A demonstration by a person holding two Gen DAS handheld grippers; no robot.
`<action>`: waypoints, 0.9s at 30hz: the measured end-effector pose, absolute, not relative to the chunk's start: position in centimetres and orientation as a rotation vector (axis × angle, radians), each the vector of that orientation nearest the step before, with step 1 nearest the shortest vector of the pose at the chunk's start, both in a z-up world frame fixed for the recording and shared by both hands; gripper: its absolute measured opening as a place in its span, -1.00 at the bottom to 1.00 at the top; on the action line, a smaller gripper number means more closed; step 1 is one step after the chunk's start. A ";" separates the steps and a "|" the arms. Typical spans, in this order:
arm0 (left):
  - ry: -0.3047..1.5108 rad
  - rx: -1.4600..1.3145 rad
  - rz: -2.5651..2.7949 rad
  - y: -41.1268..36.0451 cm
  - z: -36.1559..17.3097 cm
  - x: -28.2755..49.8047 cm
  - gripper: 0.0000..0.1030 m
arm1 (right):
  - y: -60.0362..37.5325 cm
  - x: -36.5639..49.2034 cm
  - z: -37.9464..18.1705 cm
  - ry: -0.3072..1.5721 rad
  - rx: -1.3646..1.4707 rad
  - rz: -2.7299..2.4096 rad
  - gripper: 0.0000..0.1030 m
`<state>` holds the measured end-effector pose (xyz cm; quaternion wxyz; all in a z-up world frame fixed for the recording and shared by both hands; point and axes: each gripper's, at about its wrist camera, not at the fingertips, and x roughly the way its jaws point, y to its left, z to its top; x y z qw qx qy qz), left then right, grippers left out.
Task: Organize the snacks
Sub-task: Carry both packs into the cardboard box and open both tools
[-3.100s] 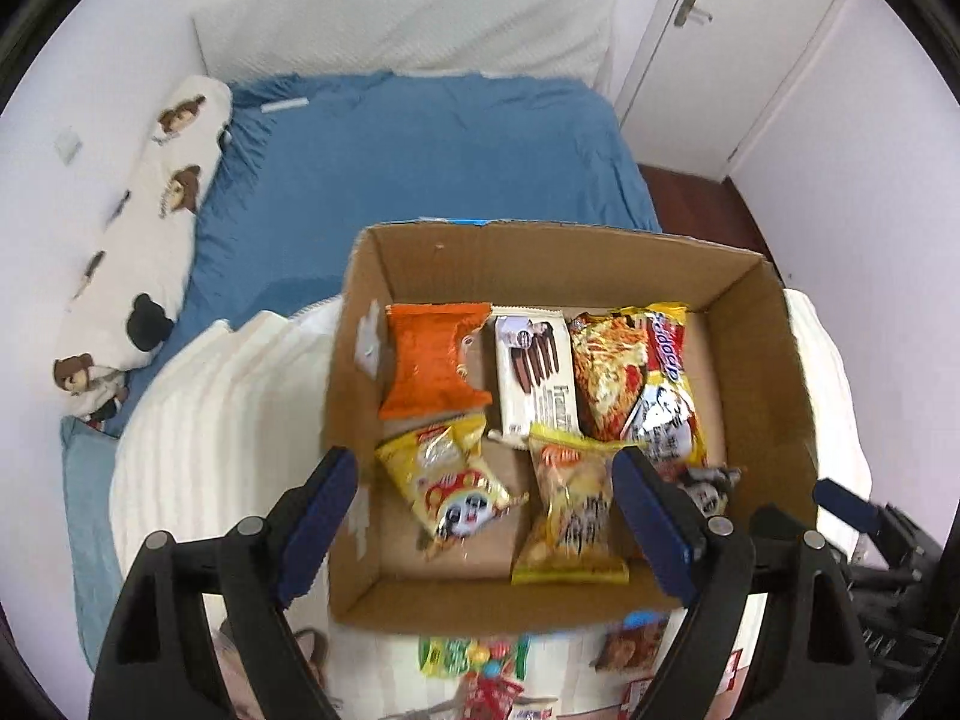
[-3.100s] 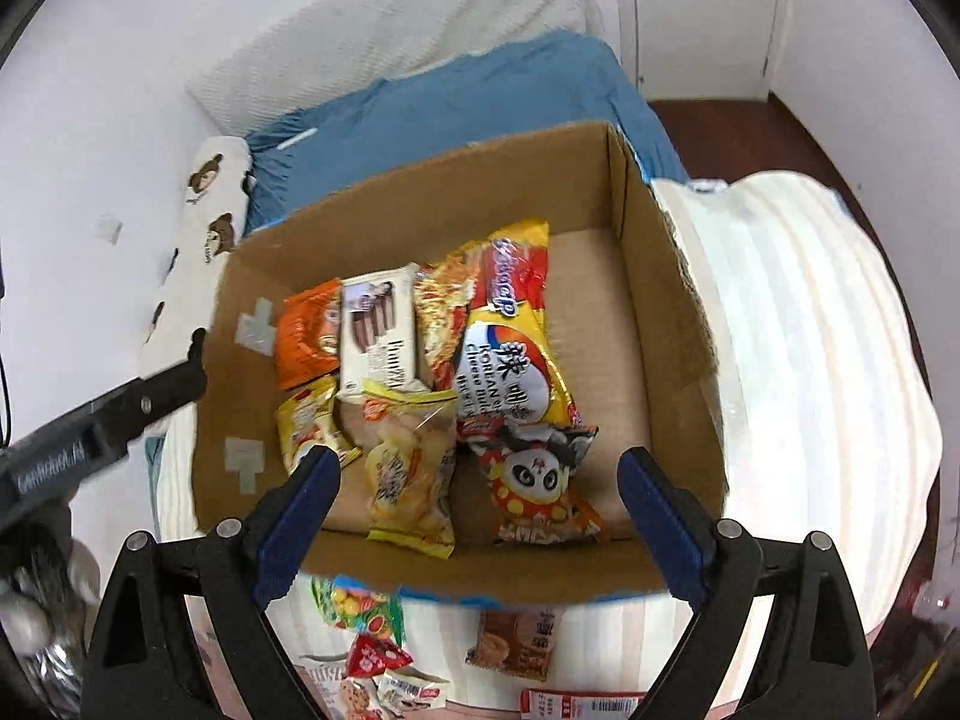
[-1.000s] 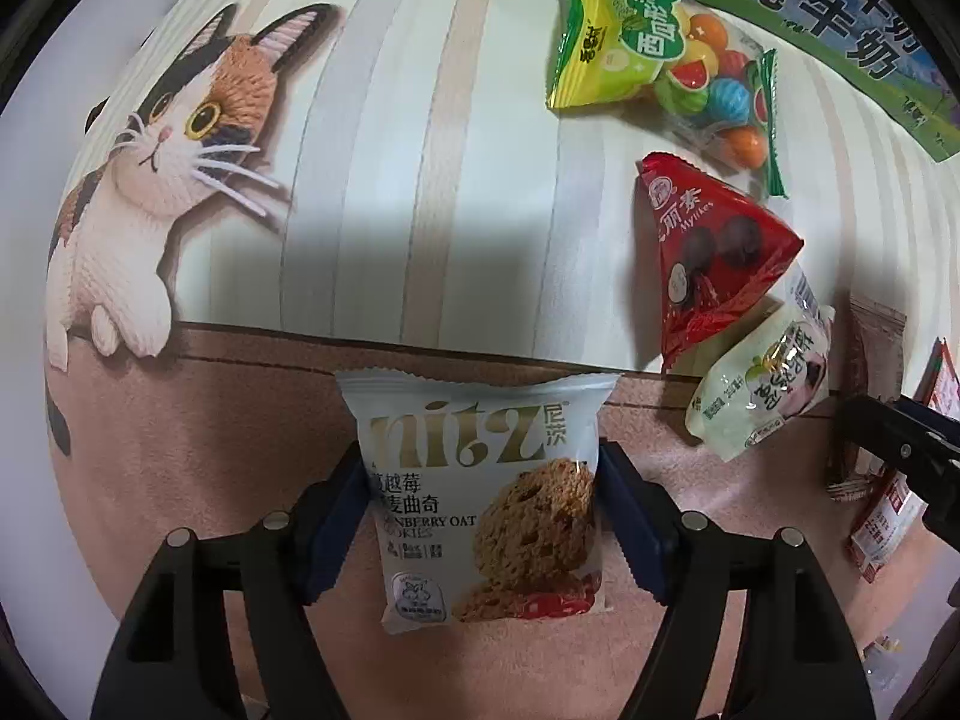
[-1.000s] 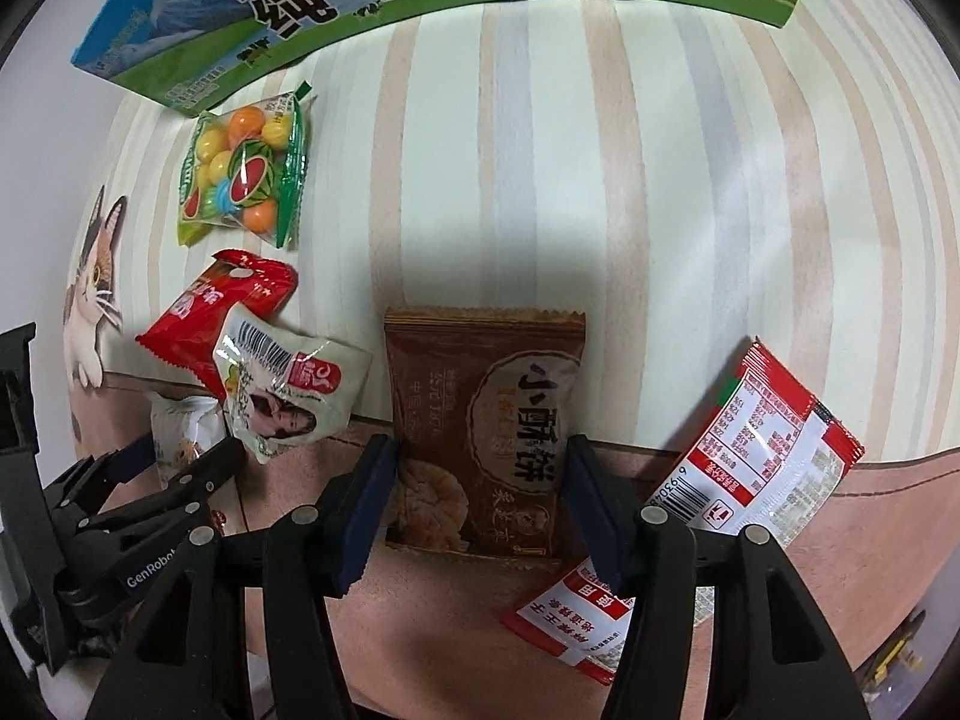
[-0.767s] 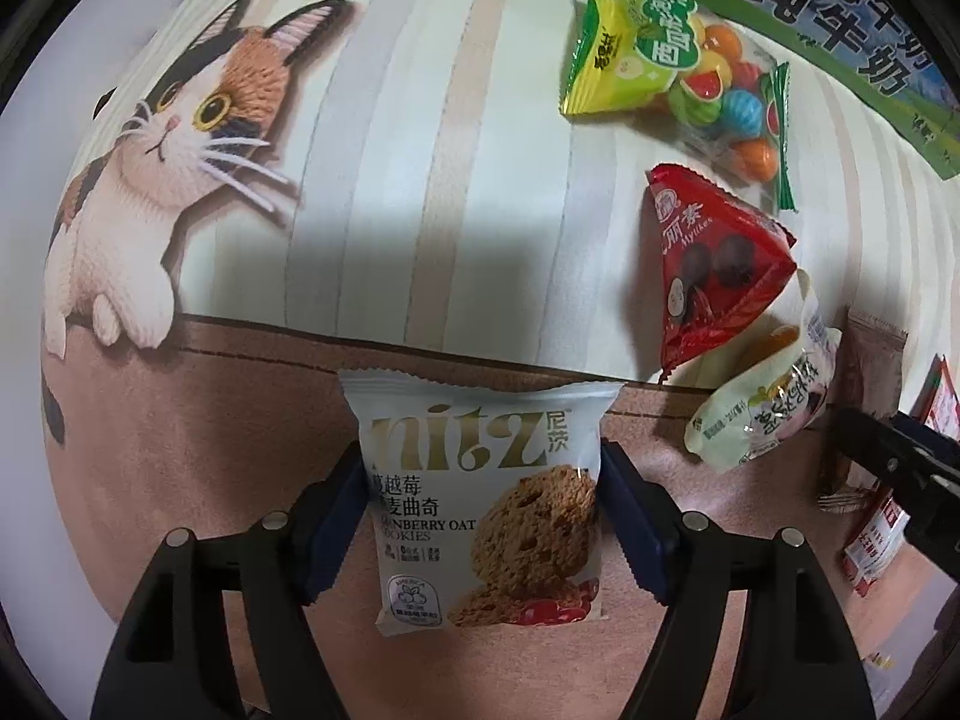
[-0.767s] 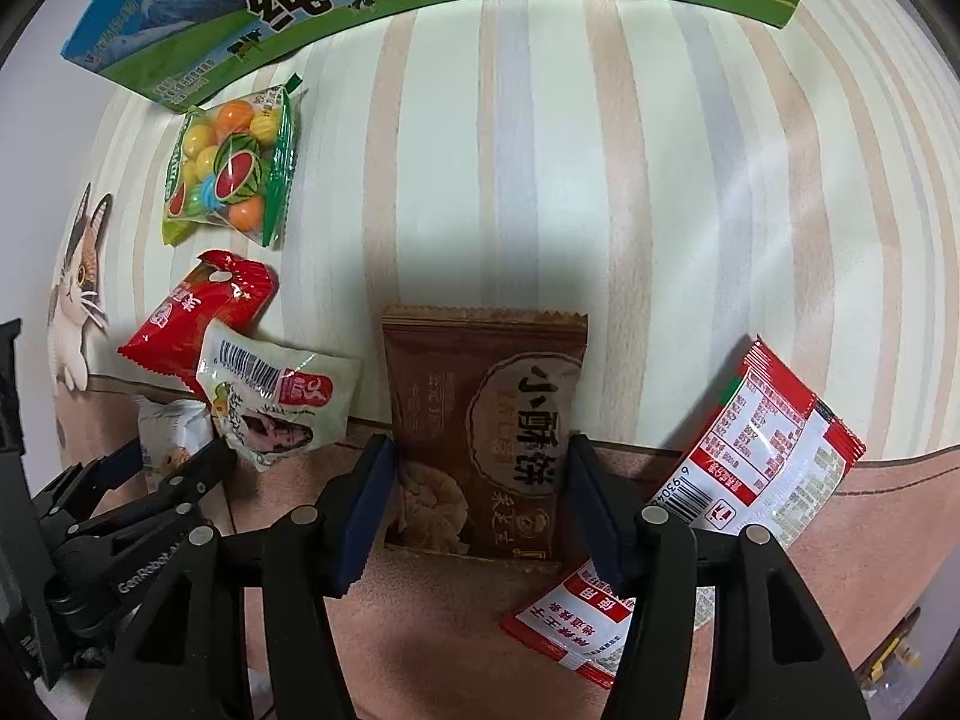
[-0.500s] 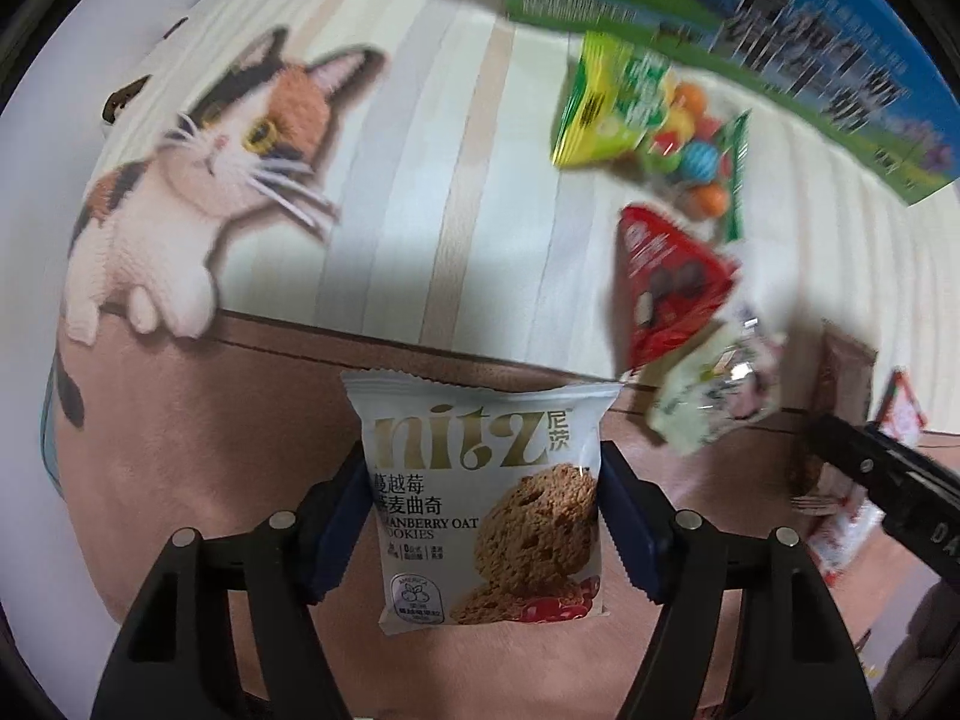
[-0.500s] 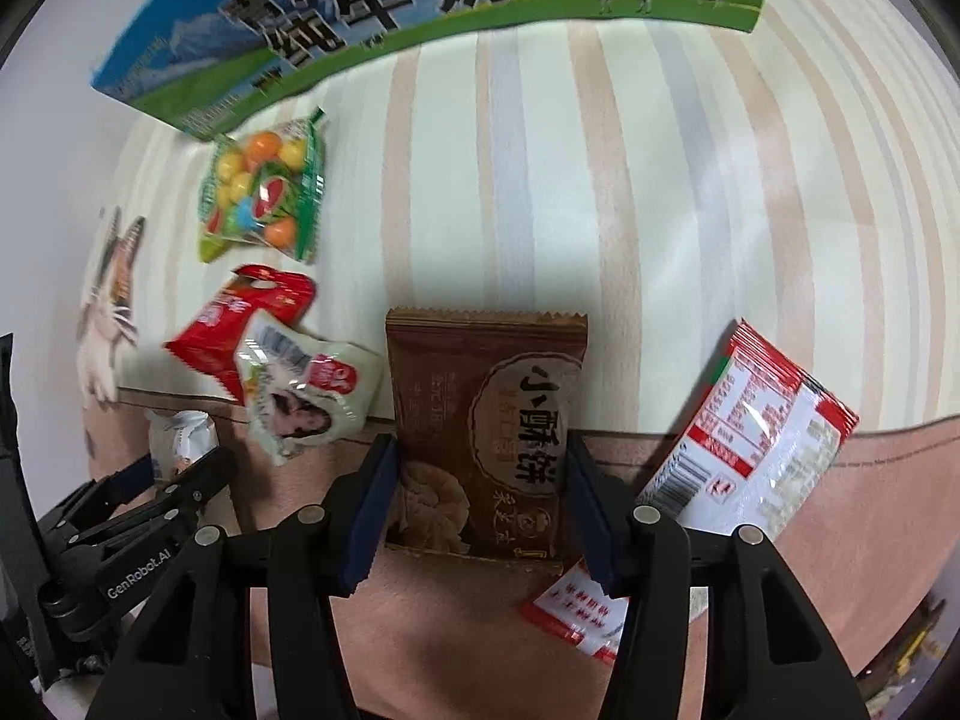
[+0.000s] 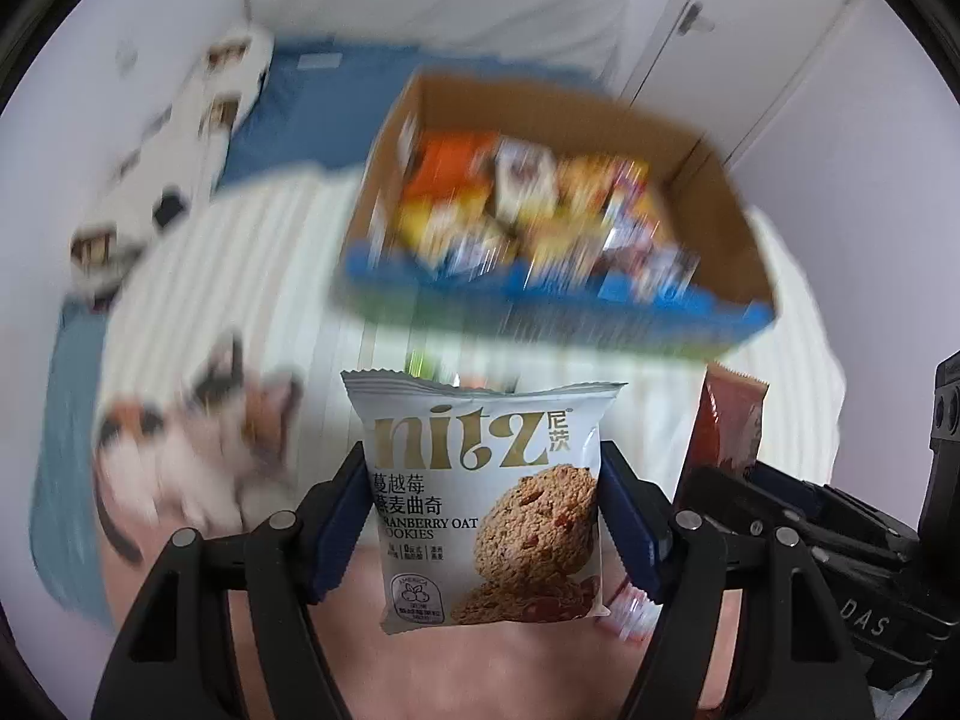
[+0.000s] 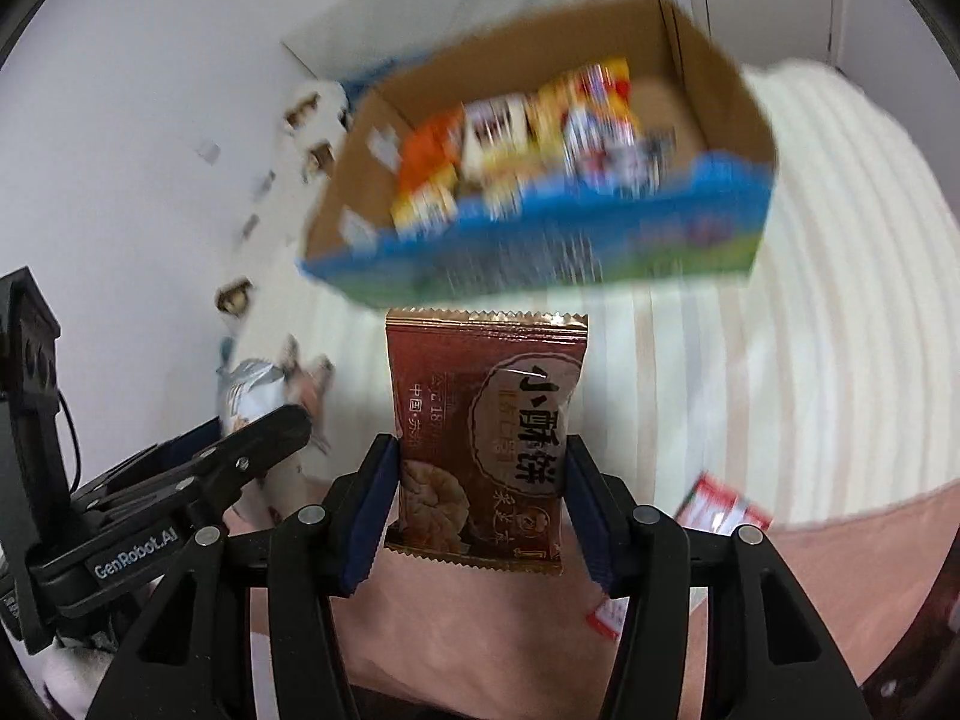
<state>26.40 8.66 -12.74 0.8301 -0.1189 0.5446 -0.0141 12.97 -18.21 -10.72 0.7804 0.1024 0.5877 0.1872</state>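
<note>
between the left gripper (image 9: 483,519) pads sits a clamped cranberry oat cookie packet (image 9: 486,498); the right gripper (image 10: 480,507) grips a brown pastry packet (image 10: 483,438), snack-filled cardboard box (image 10: 708,84) ahead.

Home bedroom, blue-sheeted bed (image 9: 312,114), white door (image 9: 750,48), cat-print blanket (image 9: 198,432)

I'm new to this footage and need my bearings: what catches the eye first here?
Two snack packets held up front: a white cranberry oat cookie packet clamped in the left gripper, and a brown pastry packet in the right gripper. Behind them, blurred, sits an open cardboard box full of colourful snacks.
</note>
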 end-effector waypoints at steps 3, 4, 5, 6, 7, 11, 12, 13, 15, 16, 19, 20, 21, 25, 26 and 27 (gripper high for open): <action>1.096 -0.197 -0.048 8.0 -9.6 30.0 0.36 | -19.1 16.4 -7.3 1.214 0.211 0.397 0.11; 1.088 -0.178 -0.054 7.8 -9.0 31.2 0.36 | -19.6 17.4 -6.5 1.205 0.205 0.391 0.11; 1.080 -0.156 -0.052 7.7 -8.3 32.9 0.36 | -19.9 18.6 -5.8 1.193 0.198 0.382 0.11; 1.077 -0.139 -0.051 7.6 -7.7 34.2 0.36 | -20.2 20.0 -5.3 1.182 0.189 0.370 0.11; 1.080 -0.119 -0.045 7.6 -7.5 35.7 0.36 | -20.7 21.3 -5.1 1.178 0.178 0.357 0.11; 1.118 -0.090 -0.034 8.3 -8.1 40.6 0.36 | -21.5 27.0 -5.3 1.192 0.172 0.297 0.11; 1.138 -0.088 -0.033 8.6 -8.6 41.8 0.36 | -21.7 28.1 -5.5 1.199 0.170 0.286 0.11; 1.160 -0.097 -0.035 8.9 -9.4 42.9 0.36 | -21.9 29.5 -6.0 1.213 0.167 0.274 0.11; 1.209 -0.101 -0.033 9.2 -10.9 44.4 0.36 | -22.1 31.6 -7.0 1.231 0.167 0.255 0.11; 1.248 -0.106 -0.032 9.4 -12.2 45.3 0.36 | -22.2 32.8 -7.7 1.246 0.167 0.243 0.11; 1.320 -0.084 -0.018 9.7 -15.0 46.6 0.36 | -22.9 35.4 -9.4 1.285 0.176 0.213 0.11; 1.337 -0.083 -0.013 9.8 -15.8 46.8 0.36 | -23.1 36.0 -9.8 1.293 0.176 0.207 0.11; 1.358 -0.078 -0.003 10.1 -16.8 47.0 0.36 | -23.2 36.7 -10.5 1.309 0.181 0.204 0.11; 1.416 -0.095 0.001 10.6 -19.2 47.2 0.37 | -23.4 38.5 -12.9 1.344 0.168 0.185 0.11; 1.434 -0.097 0.008 10.7 -19.7 47.2 0.37 | -23.4 38.8 -13.3 1.348 0.161 0.176 0.12; 1.444 -0.110 0.024 11.0 -20.0 47.2 0.37 | -23.5 39.2 -13.7 1.361 0.165 0.160 0.16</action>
